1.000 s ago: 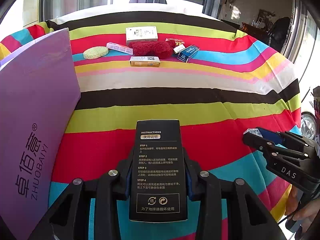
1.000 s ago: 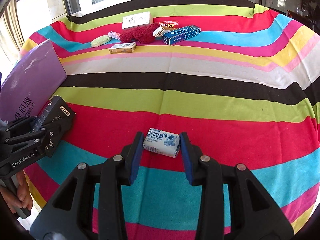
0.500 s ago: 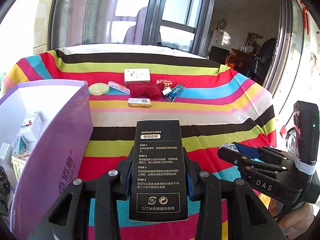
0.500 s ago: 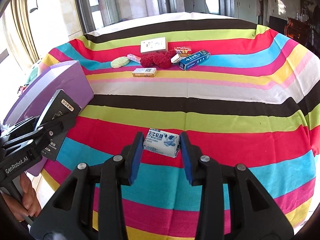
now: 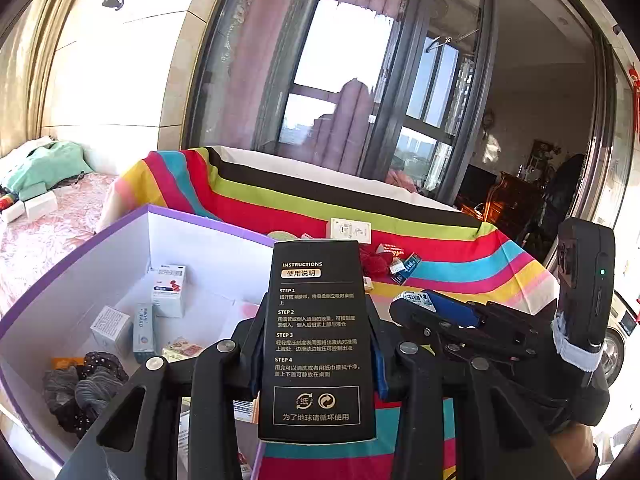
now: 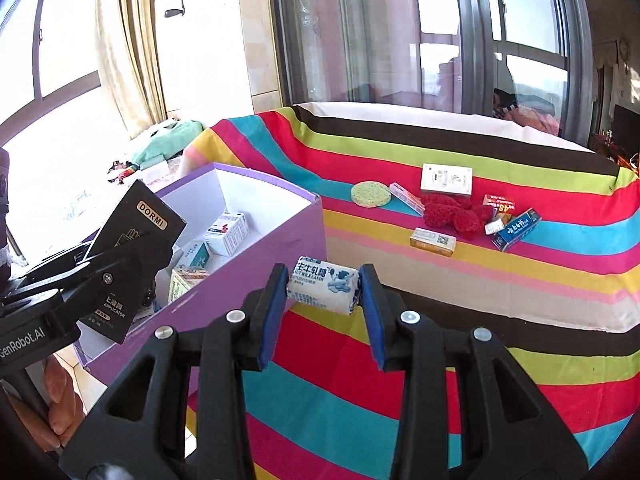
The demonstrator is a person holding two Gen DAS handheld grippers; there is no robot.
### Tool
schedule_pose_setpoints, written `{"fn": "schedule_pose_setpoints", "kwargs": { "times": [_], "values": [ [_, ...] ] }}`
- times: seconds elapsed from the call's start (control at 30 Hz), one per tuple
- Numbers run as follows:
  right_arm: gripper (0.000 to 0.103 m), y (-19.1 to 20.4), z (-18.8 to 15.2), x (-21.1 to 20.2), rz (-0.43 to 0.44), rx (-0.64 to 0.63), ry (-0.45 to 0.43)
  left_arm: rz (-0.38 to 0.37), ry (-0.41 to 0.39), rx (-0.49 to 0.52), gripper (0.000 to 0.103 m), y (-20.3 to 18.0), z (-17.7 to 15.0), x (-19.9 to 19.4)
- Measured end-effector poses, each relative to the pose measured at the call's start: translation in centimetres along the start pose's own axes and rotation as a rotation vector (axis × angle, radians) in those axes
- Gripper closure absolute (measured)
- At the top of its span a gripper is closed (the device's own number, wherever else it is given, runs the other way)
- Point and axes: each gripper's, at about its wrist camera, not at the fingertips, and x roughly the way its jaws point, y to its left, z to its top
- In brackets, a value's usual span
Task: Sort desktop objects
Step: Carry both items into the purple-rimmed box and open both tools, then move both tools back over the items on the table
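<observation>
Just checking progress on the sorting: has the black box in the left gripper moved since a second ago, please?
Yes. The black box, shut in the left gripper, rose beside the purple bin, whose inside now shows.

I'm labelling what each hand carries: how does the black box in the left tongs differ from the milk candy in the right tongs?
The black box is tall, flat and rigid; the milk candy is a small, soft, pillow-like pack. The box is black with white instructions; the candy is white with blue print. The box stands upright between its pads; the candy lies crosswise. Both are clamped and held off the striped tablecloth, beside the purple storage box.
</observation>
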Motion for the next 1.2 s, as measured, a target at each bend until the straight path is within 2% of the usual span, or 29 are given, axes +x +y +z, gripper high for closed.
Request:
{"fn": "schedule_pose_setpoints", "kwargs": {
  "times": [0.2,0.3,0.43,0.6,0.63,0.67,0.7,0.73,0.77,0.87,0.93,0.97,1.03,1.1,1.2],
  "values": [
    [0.063,5.5,3.1,1.4,0.11,-0.118,-0.054,0.152,-0.078,-0.056,0.063,4.9,2.0,-1.5],
    [0.063,7.9,4.2,2.6,0.148,-0.18,-0.064,0.218,-0.072,-0.081,0.063,7.2,2.4,-1.3],
    [0.063,9.8,5.1,4.8,0.203,-0.209,-0.035,0.297,-0.056,-0.112,0.063,9.6,2.6,-0.8],
    [0.063,11.3,5.4,7.3,0.222,-0.246,-0.011,0.381,-0.045,-0.134,0.062,11.4,2.5,-0.3],
    [0.059,11.3,5.4,7.7,0.228,-0.245,0.001,0.403,-0.045,-0.143,0.058,11.7,2.4,-0.3],
    [0.047,11.1,5.4,8.0,0.231,-0.241,0.01,0.43,-0.044,-0.153,0.052,11.8,2.3,-0.3],
    [0.042,10.6,5.4,7.9,0.222,-0.227,0.005,0.461,-0.049,-0.163,0.037,11.9,2.3,-0.3],
    [0.033,9.8,5.5,7.7,0.215,-0.205,-0.01,0.493,-0.06,-0.17,0.021,11.9,2.2,-0.7],
    [0.025,8.8,5.6,7.4,0.216,-0.178,-0.027,0.501,-0.081,-0.172,0.016,11.8,2.2,-1.1],
    [0.022,4.7,5.8,6.2,0.184,-0.096,-0.074,0.484,-0.163,-0.162,0.013,10.6,2.4,-2.4],
    [0.019,1.3,5.5,6.0,0.101,-0.058,-0.084,0.437,-0.211,-0.153,0.004,9.0,2.6,-3.2],
    [0.018,-0.7,5.3,6.2,0.043,-0.034,-0.08,0.395,-0.236,-0.145,0.0,8.0,2.7,-3.5],
    [0.018,-5.4,4.4,6.7,-0.053,0.041,-0.046,0.307,-0.273,-0.124,0.0,5.5,2.8,-3.8],
    [0.018,-10.2,3.2,7.4,-0.124,0.129,-0.01,0.189,-0.287,-0.077,0.0,2.7,2.6,-3.7],
    [0.018,-16.8,1.3,8.1,-0.199,0.228,0.048,0.034,-0.246,0.02,0.0,-1.9,2.1,-2.1]
  ]
}}
